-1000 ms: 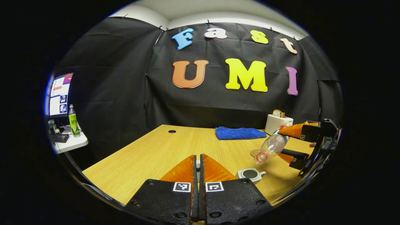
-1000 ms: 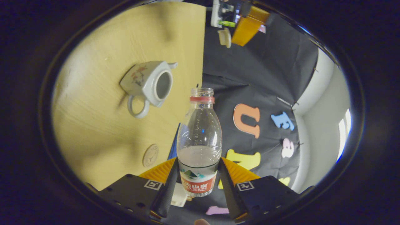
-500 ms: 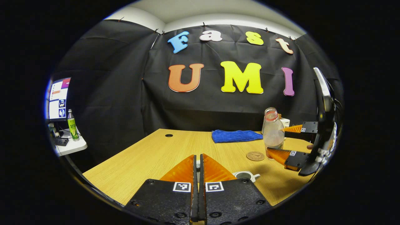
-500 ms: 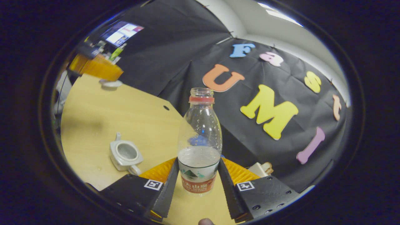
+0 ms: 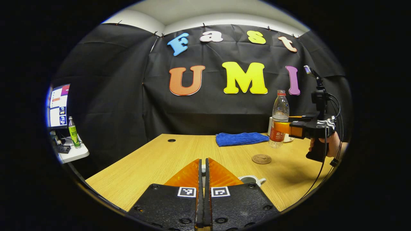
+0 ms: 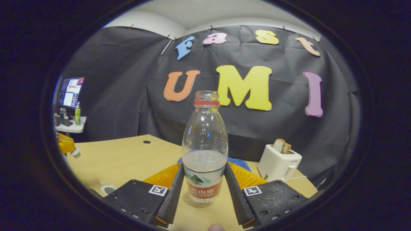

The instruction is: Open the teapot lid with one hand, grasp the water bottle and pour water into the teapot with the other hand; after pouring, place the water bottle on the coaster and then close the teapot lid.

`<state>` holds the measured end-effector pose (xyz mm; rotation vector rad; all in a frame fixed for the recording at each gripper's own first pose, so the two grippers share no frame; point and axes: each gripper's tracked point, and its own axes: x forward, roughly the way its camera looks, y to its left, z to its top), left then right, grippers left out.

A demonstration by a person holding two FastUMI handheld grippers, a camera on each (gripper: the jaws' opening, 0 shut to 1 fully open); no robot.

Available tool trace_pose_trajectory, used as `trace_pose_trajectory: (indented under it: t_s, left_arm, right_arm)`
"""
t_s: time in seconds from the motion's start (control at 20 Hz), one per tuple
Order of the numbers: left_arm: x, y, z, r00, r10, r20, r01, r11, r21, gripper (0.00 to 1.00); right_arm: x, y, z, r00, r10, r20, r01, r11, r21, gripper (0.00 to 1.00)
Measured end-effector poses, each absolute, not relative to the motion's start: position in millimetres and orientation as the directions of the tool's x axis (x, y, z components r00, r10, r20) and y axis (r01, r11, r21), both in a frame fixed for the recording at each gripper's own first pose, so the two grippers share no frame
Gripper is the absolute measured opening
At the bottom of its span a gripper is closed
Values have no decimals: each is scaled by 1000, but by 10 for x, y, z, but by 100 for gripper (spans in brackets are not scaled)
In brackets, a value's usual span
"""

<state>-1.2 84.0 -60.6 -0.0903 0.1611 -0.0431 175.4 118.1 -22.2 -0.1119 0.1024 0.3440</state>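
Observation:
My right gripper [image 6: 204, 166] is shut on the clear water bottle [image 6: 204, 150], which stands upright and uncapped, about a third full. The round coaster [image 6: 193, 201] peeks out just beneath the bottle's base. In the left gripper view the bottle [image 5: 280, 118] hangs over the table at the right, held by the right gripper [image 5: 282, 127], a little behind the coaster [image 5: 261, 158]. My left gripper [image 5: 203, 160] is shut, with a sliver of the white teapot lid [image 5: 203, 167] between its fingers. The open white teapot [image 5: 253, 180] sits just right of it. At the left of the right gripper view, the left gripper [image 6: 64, 144] holds the lid [image 6: 76, 153] above the table.
A blue cloth [image 5: 241, 139] lies at the back of the wooden table [image 5: 154, 160]. A white toaster [image 6: 278, 163] with bread stands at the back right. A side table with a monitor and a green bottle [image 5: 74, 131] is off to the left.
The right gripper swung the bottle from tilted over the teapot to upright and carried it away, over the coaster. The left gripper kept the lid nearly still.

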Motion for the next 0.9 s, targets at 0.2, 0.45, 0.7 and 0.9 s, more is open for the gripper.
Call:
trace_pose_trajectory:
  t_s: [0.2,0.45,0.7,0.9]
  left_arm:
    - [0,858,-668,985,-38,-166,24,996,-88,3]
    - [8,893,-747,983,-31,-178,16,996,-88,3]
    - [23,911,-795,981,-27,-192,12,997,-81,3]
    - [37,934,-811,981,-23,-192,7,996,-85,3]
  right_arm:
    - [2053,1253,-499,921,355,-162,-364,931,-27,72]
    - [2237,1241,-792,916,349,-200,-352,936,20,70]
    - [2278,1287,-939,916,345,-203,-353,936,-1,71]
    - [2286,1294,-994,918,339,-205,-351,936,-21,72]
